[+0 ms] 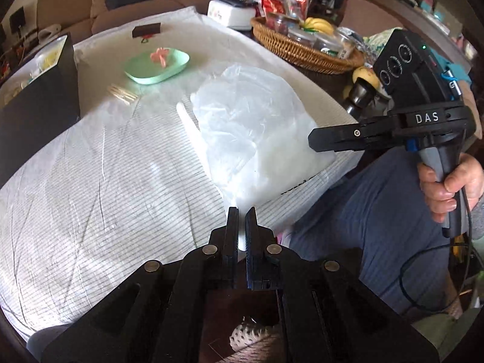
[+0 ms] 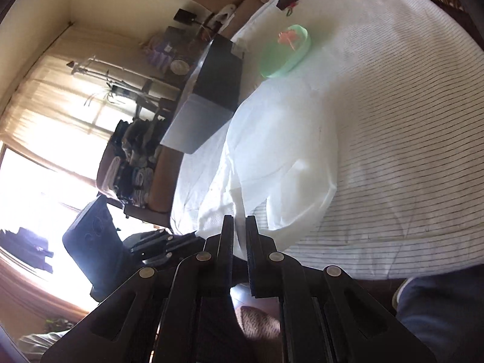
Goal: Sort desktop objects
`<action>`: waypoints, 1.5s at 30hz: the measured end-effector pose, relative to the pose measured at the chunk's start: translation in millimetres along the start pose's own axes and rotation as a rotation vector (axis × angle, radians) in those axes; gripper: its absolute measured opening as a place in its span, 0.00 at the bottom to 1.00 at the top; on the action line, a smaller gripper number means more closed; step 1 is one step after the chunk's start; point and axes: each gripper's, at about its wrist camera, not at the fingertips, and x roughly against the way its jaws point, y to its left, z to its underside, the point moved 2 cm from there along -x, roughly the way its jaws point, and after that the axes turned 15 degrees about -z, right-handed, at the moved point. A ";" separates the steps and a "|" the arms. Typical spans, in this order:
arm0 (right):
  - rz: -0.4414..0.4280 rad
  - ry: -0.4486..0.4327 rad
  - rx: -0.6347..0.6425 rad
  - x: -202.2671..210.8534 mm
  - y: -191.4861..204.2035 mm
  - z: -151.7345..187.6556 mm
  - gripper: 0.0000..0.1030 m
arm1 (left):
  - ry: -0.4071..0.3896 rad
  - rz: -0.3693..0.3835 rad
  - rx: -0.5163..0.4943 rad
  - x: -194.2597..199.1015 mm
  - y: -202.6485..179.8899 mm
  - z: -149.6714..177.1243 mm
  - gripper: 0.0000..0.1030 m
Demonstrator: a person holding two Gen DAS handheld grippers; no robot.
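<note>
A translucent white plastic bag (image 1: 254, 127) lies on the striped white tablecloth (image 1: 90, 181). My left gripper (image 1: 241, 211) is shut on a corner of the bag at the near table edge. My right gripper (image 2: 239, 220) is also shut on the bag (image 2: 281, 157), pinching its edge; it shows side-on in the left wrist view (image 1: 317, 143). A green tray (image 1: 157, 65) holding a pink clip (image 1: 160, 54) sits farther back. Wooden sticks (image 1: 124, 93) lie in front of the tray. A small dark box (image 1: 146, 30) lies at the far edge.
A black box (image 1: 39, 99) stands at the table's left. A wicker basket (image 1: 302, 45) with jars and bananas sits at the back right, with snack packets and a white device behind it. The person's blue-clad leg (image 1: 378, 211) is by the right edge.
</note>
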 end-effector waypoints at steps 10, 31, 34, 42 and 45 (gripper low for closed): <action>0.345 0.189 0.055 5.1 -2.7 24.3 0.22 | -0.054 0.133 0.122 22.7 26.0 -10.7 0.24; 0.561 0.151 0.048 19.9 -46.2 -25.4 0.58 | 0.066 0.079 -0.040 -67.9 -51.8 -32.3 0.37; 0.570 0.179 0.084 10.3 -41.3 -24.2 0.58 | 0.103 0.097 -0.018 -82.2 -55.1 -27.3 0.35; 0.421 0.164 0.012 7.2 -53.9 -26.9 0.34 | 0.090 0.110 0.079 -76.6 -45.4 -28.5 0.05; 0.393 0.124 0.049 11.8 -39.6 -26.3 0.29 | 0.053 0.074 0.073 -65.3 -47.0 -30.3 0.04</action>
